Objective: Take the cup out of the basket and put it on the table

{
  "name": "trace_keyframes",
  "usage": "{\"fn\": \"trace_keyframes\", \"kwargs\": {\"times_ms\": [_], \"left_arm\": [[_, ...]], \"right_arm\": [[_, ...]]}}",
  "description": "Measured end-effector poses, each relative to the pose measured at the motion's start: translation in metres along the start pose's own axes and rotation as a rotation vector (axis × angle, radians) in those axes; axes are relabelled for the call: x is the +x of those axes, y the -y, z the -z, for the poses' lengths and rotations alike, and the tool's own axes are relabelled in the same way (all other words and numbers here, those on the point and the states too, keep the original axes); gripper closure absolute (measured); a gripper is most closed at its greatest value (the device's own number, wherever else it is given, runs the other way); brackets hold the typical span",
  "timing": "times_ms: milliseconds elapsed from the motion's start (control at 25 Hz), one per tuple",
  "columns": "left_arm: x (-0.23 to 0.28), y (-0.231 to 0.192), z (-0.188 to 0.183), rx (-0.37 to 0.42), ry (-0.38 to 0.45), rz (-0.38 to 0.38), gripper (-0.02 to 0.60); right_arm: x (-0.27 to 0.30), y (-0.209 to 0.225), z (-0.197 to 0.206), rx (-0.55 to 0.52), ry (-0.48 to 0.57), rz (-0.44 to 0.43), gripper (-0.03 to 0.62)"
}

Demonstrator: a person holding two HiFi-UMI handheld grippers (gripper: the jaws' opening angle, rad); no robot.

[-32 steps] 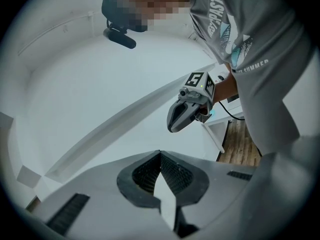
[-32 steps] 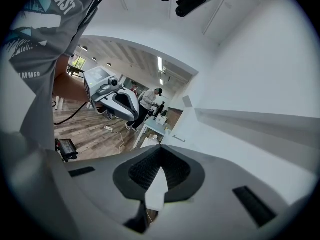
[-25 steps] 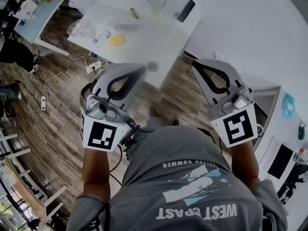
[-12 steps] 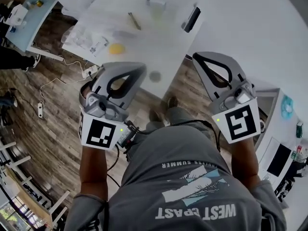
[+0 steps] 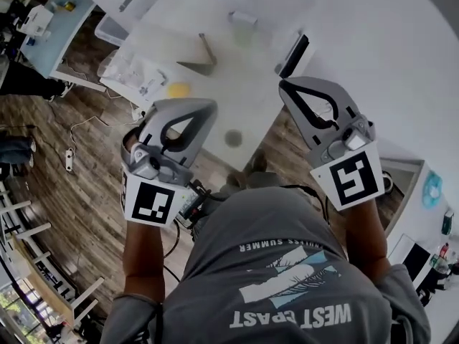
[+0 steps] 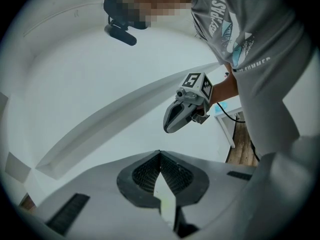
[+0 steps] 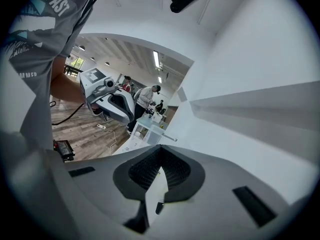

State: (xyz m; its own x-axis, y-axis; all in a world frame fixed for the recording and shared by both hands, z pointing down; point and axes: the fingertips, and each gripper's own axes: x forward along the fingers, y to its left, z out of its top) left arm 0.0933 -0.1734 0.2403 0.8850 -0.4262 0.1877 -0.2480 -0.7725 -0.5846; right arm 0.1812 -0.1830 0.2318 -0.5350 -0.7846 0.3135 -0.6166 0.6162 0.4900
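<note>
Left claw (image 5: 207,107) and right claw (image 5: 284,85) both closed, empty, near the table (image 5: 240,95) edge.

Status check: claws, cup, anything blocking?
Left claw shut, empty; right claw shut, empty. Cup and basket not made out in any view. White table ahead with small clutter; nothing blocking seen.

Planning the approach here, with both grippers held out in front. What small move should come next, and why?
Probably step closer to the white table: the left gripper and right gripper are both shut and empty, and among the things on it no cup or basket can be made out yet.
</note>
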Motion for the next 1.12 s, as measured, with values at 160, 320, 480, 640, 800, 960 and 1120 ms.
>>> {"fn": "trace_keyframes", "kwargs": {"times_ms": [160, 320, 480, 640, 800, 960, 1120], "left_arm": [[0.017, -0.011, 0.007, -0.009, -0.031, -0.017, 0.574], [0.023, -0.019, 0.016, -0.03, -0.049, -0.026, 0.574], [0.028, -0.03, 0.035, -0.043, -0.048, -0.044, 0.574], [0.029, -0.042, 0.056, -0.036, -0.053, -0.03, 0.574], [0.033, -0.062, 0.062, -0.049, -0.028, -0.047, 0.574], [0.031, -0.077, 0.08, -0.074, -0.02, -0.055, 0.574], [0.028, -0.086, 0.101, -0.098, -0.039, -0.06, 0.574]], "right_arm": [[0.022, 0.02, 0.011, -0.005, 0.004, -0.045, 0.583], [0.042, 0.036, 0.019, -0.004, -0.007, -0.066, 0.583], [0.074, 0.049, 0.032, 0.023, -0.004, -0.073, 0.583], [0.111, 0.062, 0.046, 0.025, -0.054, -0.068, 0.583], [0.143, 0.081, 0.052, 0.031, -0.106, -0.085, 0.583], [0.196, 0.089, 0.076, 0.04, -0.196, -0.136, 0.583], [0.246, 0.084, 0.125, 0.048, -0.33, -0.225, 0.583]]}}
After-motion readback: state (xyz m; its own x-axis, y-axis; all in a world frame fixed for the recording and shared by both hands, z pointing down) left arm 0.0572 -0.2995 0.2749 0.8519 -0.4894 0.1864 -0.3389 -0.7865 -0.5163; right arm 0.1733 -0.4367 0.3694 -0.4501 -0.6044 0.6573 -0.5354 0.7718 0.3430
